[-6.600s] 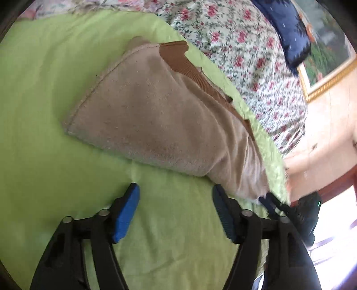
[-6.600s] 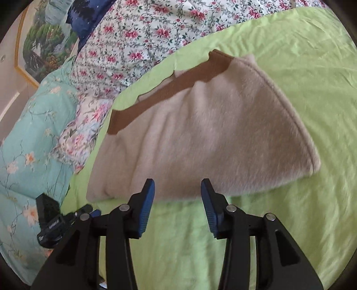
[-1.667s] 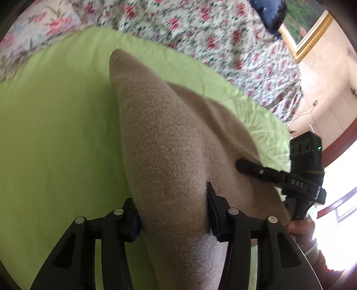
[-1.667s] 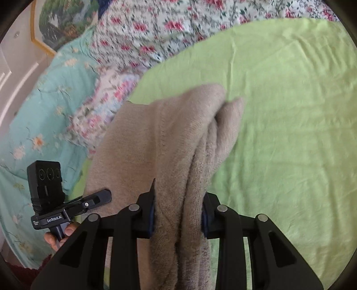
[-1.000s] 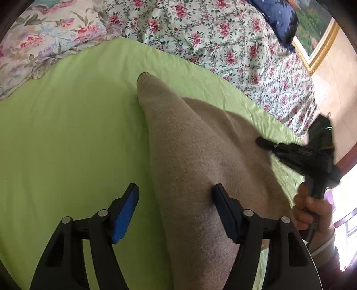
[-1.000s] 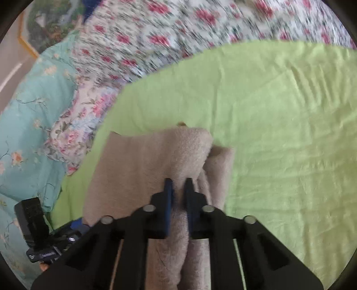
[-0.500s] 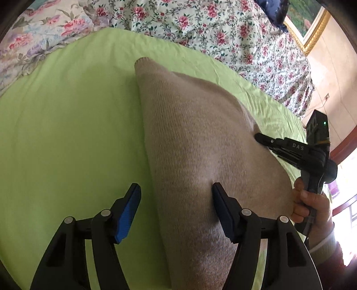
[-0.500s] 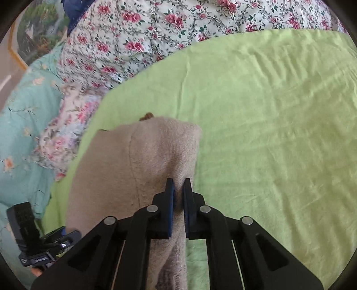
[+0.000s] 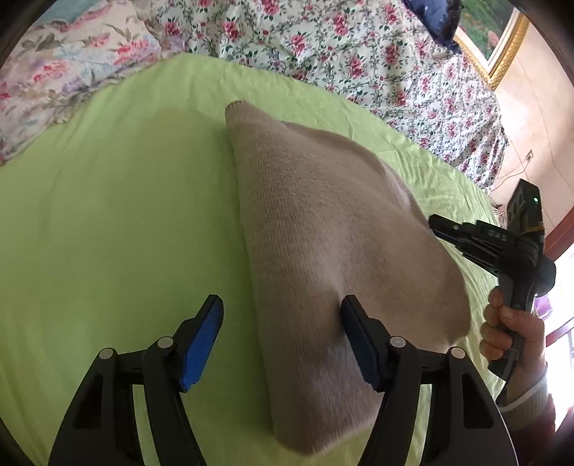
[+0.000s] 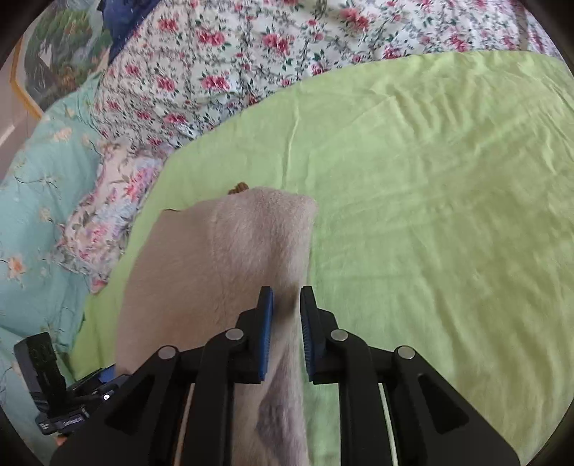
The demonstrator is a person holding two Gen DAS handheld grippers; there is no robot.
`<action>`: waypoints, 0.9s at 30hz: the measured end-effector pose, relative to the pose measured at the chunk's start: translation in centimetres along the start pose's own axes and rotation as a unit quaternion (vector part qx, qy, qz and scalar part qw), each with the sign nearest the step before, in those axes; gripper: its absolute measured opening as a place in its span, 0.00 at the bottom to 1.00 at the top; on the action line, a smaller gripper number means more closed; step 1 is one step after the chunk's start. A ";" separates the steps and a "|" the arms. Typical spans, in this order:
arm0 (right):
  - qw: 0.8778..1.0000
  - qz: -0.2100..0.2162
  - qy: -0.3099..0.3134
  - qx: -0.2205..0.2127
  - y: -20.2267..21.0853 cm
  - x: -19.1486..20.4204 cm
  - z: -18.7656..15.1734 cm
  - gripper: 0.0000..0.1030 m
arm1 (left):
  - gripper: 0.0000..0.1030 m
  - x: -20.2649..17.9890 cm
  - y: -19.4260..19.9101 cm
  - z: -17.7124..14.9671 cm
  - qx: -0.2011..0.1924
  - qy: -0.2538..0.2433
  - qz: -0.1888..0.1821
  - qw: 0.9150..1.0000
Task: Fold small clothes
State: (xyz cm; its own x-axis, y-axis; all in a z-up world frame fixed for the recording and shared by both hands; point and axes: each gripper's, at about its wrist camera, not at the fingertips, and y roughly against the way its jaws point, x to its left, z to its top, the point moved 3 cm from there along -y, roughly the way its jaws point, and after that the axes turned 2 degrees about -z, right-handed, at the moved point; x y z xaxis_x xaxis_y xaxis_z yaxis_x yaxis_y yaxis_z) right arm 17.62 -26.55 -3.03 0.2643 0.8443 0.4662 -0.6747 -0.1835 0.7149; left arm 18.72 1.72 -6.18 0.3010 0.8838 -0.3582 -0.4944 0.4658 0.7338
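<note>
A beige knitted garment (image 9: 323, 229) lies folded on the green sheet (image 9: 107, 215). My left gripper (image 9: 281, 315) is open over its near edge; its right finger (image 9: 358, 340) touches the cloth and its left finger (image 9: 201, 337) is over bare sheet. In the right wrist view the garment (image 10: 222, 258) runs away from me, with a bit of brown trim (image 10: 239, 187) at its far edge. My right gripper (image 10: 286, 315) has its jaws a small way apart, with a ridge of the garment between them. It also shows in the left wrist view (image 9: 502, 247), held by a hand.
Floral bedding (image 9: 323, 43) and a floral pillow (image 9: 53, 71) border the green sheet at the back. A teal floral quilt (image 10: 36, 179) lies to the left in the right wrist view. A framed picture (image 9: 491, 32) hangs on the wall. The left gripper's body (image 10: 53, 394) shows low left.
My right gripper's jaws have parted slightly from fully shut on the garment's fold. The left gripper stays open; the garment has settled flatter on the sheet.
</note>
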 end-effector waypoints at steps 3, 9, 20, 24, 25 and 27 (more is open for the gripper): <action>1.000 0.017 0.002 -0.011 2.7 0.4 -2.0 0.34 | 0.65 -0.1 2.4 -1.1 -0.016 -0.011 -0.006 1.000; 0.999 0.038 0.029 0.008 4.7 1.1 -7.3 0.45 | 0.65 -1.3 5.3 -5.5 -0.023 -0.073 -0.014 0.997; 0.998 0.016 0.065 0.011 4.5 1.9 -8.5 0.08 | 0.26 0.1 1.7 -6.6 -0.003 -0.052 0.079 0.996; 0.997 -0.021 0.066 0.038 3.1 0.4 -9.3 0.08 | 0.22 0.1 1.2 -7.7 0.007 -0.049 0.094 0.994; 0.997 -0.027 0.064 0.045 2.6 0.1 -9.7 0.08 | 0.22 0.1 1.1 -7.8 0.007 -0.048 0.093 0.994; 0.997 -0.029 0.062 0.046 2.3 -0.1 -10.1 0.08 | 0.22 0.1 1.6 -7.8 0.011 -0.047 0.087 0.995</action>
State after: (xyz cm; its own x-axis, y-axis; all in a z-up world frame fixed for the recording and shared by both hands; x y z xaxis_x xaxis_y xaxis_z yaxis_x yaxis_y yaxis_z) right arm 9.08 -22.02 -6.69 0.2106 0.9093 0.3589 -0.5936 -0.1727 0.7860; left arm 11.59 2.84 -9.58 0.2876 0.9427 -0.1693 -0.5288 0.3037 0.7926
